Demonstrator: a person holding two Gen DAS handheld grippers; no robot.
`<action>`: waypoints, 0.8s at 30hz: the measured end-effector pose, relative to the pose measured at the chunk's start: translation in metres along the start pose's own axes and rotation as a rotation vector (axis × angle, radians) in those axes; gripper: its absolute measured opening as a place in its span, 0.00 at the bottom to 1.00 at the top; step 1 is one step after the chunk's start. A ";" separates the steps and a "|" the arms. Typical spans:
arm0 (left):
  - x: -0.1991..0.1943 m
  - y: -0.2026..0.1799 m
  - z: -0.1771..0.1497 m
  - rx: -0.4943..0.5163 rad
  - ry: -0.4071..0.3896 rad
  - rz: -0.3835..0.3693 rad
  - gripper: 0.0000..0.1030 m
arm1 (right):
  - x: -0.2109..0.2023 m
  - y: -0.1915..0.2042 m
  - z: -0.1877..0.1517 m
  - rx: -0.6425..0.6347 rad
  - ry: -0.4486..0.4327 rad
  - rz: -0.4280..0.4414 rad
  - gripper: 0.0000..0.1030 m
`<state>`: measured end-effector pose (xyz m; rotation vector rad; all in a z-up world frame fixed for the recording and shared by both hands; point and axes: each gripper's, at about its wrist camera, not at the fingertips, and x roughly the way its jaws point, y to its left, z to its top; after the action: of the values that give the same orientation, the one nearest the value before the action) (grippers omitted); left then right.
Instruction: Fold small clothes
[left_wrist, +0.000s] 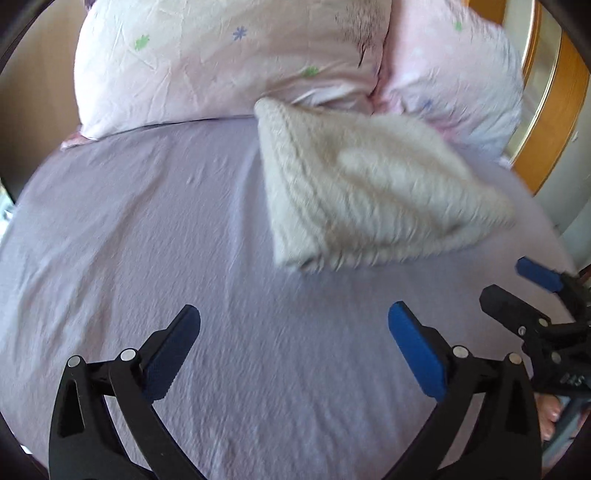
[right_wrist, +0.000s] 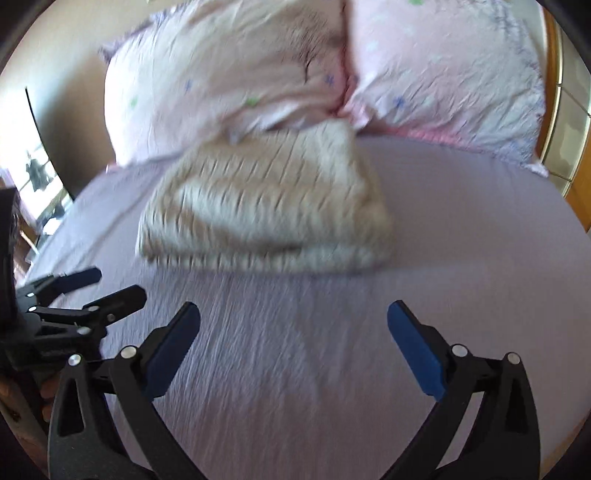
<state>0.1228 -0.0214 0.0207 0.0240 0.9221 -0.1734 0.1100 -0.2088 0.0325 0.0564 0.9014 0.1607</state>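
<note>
A cream knitted garment lies folded into a thick bundle on the lilac bed sheet, just in front of the pillows. It also shows in the right wrist view. My left gripper is open and empty, above the sheet, short of the garment. My right gripper is open and empty, also short of the garment. The right gripper appears at the right edge of the left wrist view, and the left gripper at the left edge of the right wrist view. Both views are motion-blurred.
Two pink pillows with small star prints lean at the head of the bed behind the garment. A wooden frame stands at the right. A bright window area lies far left.
</note>
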 end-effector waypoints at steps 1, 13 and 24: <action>0.003 -0.002 -0.003 0.010 0.008 0.013 0.99 | 0.006 0.001 -0.001 -0.002 0.015 -0.015 0.98; 0.005 -0.005 -0.020 0.028 0.025 0.088 0.99 | 0.020 0.002 -0.016 -0.025 0.073 -0.095 0.98; 0.004 -0.005 -0.021 0.032 0.023 0.089 0.99 | 0.019 0.002 -0.018 -0.030 0.070 -0.093 0.98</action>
<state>0.1076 -0.0250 0.0051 0.0965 0.9389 -0.1054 0.1080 -0.2043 0.0067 -0.0196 0.9691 0.0899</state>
